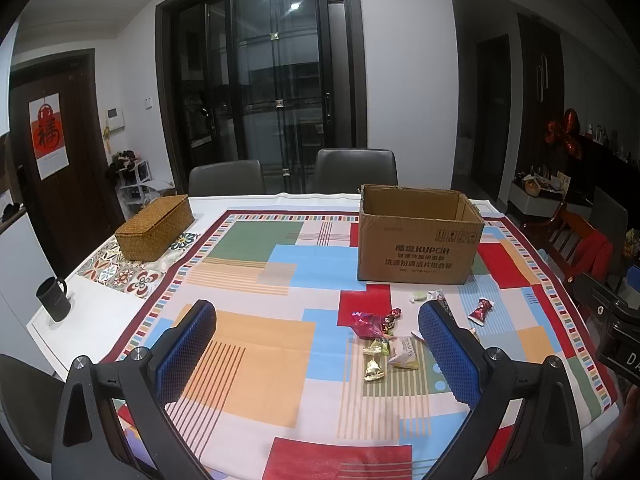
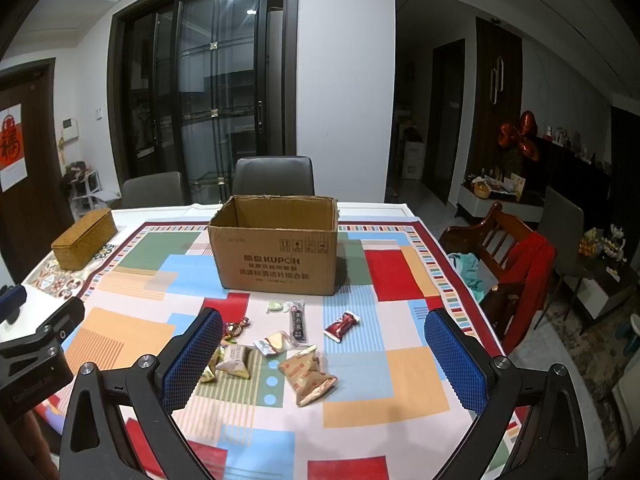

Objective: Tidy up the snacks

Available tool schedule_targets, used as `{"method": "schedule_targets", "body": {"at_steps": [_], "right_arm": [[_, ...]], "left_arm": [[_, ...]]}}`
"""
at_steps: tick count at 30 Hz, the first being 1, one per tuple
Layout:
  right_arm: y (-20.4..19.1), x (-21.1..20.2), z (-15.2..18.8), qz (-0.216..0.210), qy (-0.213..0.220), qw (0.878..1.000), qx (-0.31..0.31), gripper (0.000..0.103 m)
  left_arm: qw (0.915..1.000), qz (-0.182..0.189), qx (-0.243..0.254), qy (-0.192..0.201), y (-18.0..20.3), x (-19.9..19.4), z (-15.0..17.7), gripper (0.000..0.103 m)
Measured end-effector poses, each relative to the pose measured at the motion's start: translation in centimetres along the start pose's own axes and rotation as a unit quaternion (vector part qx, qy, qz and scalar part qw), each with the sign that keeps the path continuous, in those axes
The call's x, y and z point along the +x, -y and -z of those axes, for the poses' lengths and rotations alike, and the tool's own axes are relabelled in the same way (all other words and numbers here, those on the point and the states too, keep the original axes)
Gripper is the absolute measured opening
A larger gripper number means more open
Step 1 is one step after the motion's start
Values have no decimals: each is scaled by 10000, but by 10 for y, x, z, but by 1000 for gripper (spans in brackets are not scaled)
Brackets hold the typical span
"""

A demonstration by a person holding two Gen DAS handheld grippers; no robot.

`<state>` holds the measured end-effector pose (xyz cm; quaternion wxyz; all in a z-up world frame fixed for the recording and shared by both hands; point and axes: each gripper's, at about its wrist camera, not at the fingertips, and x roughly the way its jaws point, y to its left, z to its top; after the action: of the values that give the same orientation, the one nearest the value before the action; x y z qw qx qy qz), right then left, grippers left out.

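Left wrist view: the left gripper (image 1: 318,344) hangs above the tablecloth (image 1: 256,352), jaws wide apart and holding nothing. The snacks (image 1: 384,340) lie loose on the cloth in front of the open box (image 1: 418,248), near its front wall but apart from it. A red candy (image 1: 481,310) sits off to the right. The basket (image 1: 154,227) stands well apart at far left.

Right wrist view: the right gripper (image 2: 324,354) is likewise spread and empty above the scatter. A tan packet (image 2: 308,374), a black bar (image 2: 299,319) and a white packet (image 2: 236,362) rest on the cloth. The box interior looks empty, though its floor is hidden. By my judgement, sorting has not started; every snack remains to be packed.
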<state>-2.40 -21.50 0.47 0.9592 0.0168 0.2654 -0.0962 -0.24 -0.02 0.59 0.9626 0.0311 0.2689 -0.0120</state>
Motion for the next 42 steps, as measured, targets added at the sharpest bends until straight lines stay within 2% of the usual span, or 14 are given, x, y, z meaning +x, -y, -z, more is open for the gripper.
{"method": "schedule_targets", "body": {"at_steps": [42], "right_arm": [[3,-4,-3,4,-9,10000,-19,102]], "left_arm": [[10000,-21,-6,56,-2,-5,-5,103]]}}
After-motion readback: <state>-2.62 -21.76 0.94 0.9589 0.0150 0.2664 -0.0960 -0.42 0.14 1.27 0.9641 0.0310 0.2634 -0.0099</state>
